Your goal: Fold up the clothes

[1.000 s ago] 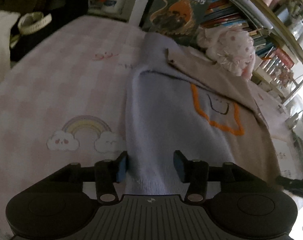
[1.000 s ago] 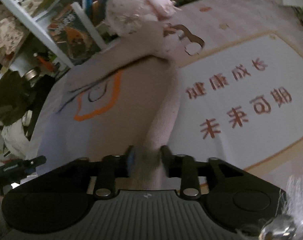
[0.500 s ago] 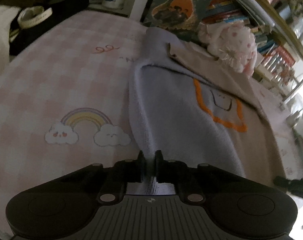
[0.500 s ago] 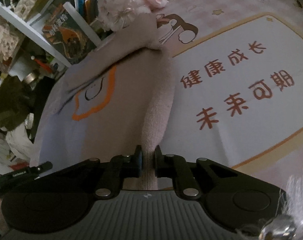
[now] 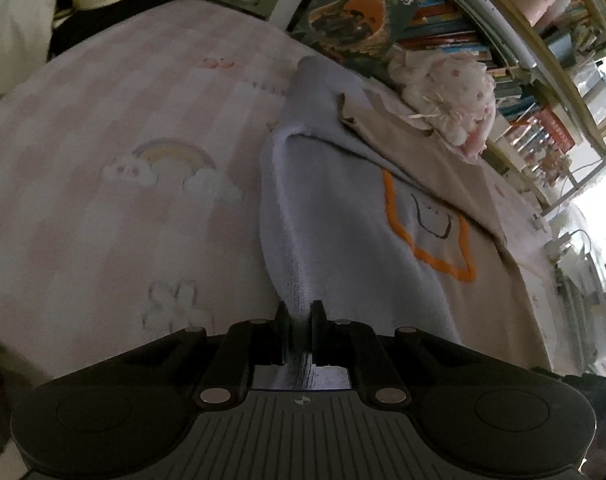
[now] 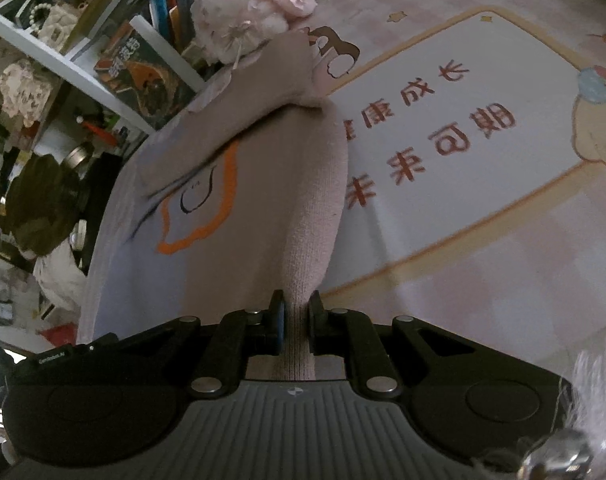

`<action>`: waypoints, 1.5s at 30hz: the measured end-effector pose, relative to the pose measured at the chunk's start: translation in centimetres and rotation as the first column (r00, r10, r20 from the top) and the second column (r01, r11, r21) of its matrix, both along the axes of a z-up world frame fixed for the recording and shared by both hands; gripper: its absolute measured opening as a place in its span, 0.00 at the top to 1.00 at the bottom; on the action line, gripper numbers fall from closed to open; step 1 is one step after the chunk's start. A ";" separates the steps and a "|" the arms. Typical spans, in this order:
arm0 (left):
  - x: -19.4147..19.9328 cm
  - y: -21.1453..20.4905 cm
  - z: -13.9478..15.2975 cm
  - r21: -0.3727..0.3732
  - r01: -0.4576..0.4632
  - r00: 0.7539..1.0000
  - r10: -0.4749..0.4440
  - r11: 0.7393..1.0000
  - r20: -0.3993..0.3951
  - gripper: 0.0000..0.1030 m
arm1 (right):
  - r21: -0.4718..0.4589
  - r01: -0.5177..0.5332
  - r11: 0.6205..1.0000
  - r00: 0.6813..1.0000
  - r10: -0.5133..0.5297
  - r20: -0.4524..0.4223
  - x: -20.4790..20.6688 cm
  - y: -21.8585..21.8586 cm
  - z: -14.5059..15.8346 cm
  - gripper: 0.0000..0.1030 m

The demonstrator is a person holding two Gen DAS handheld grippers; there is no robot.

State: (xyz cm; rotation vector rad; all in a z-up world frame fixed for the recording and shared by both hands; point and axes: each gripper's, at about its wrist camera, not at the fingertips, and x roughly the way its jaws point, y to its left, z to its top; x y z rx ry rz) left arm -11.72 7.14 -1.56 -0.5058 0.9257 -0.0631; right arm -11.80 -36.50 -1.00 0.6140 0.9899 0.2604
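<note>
A pink checked bedsheet (image 5: 103, 128) (rainbow and clouds printed on it) lies under the sweater (image 5: 343, 240). The left gripper (image 5: 300, 320) pinches its lavender hem; the right gripper (image 6: 295, 314) is clamped on its beige corner. Bookshelves (image 5: 503, 40) stand behind.

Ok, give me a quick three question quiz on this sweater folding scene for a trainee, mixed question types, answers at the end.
1. True or false: the left gripper is open above the sweater.
2. What is the right gripper shut on: A the plush toy, B the sweater's pink edge, C a book?
3. What colour outlines the sweater's face design?

Key: 1 false, its fingers pinch the blue edge. 2 B. 3 orange.
</note>
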 end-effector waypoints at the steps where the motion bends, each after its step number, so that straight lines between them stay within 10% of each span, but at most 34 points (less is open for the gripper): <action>1: -0.5 -0.2 0.0 -0.002 -0.002 1.000 0.002 1.000 0.000 0.93 | 0.001 -0.003 1.000 1.000 0.003 -0.002 -0.4 -0.2 0.1 0.90; 12: -4.7 -0.9 -0.6 -0.094 -0.066 0.998 0.065 0.993 -0.015 0.93 | 0.046 -0.025 0.999 0.999 0.026 -0.039 -4.2 -2.7 0.1 0.90; 17: -5.3 -0.2 -0.2 -0.262 -0.153 0.988 0.156 0.953 -0.009 0.93 | 0.156 0.016 0.988 0.999 -0.009 -0.046 -4.6 -4.2 0.4 0.90; 21: -4.8 0.6 1.5 -0.472 -0.195 0.963 0.259 0.860 0.073 0.94 | 0.510 0.161 0.845 0.987 -0.138 -0.083 -4.3 -7.0 0.2 0.90; 29: -0.3 1.3 4.2 -0.645 -0.156 0.908 0.366 0.748 0.205 0.94 | 0.721 0.190 0.666 0.964 -0.267 -0.006 -0.2 -7.9 3.3 0.90; 37: 7.3 1.3 3.6 -0.659 -0.181 0.894 0.401 0.730 0.198 0.94 | 0.774 0.277 0.570 0.918 -0.395 -0.037 6.6 -7.7 3.4 0.90; 45: 12.8 2.9 1.2 -0.630 -0.257 0.901 0.417 0.733 0.118 0.94 | 0.732 0.362 0.578 0.891 -0.446 -0.088 13.3 -6.5 1.4 0.90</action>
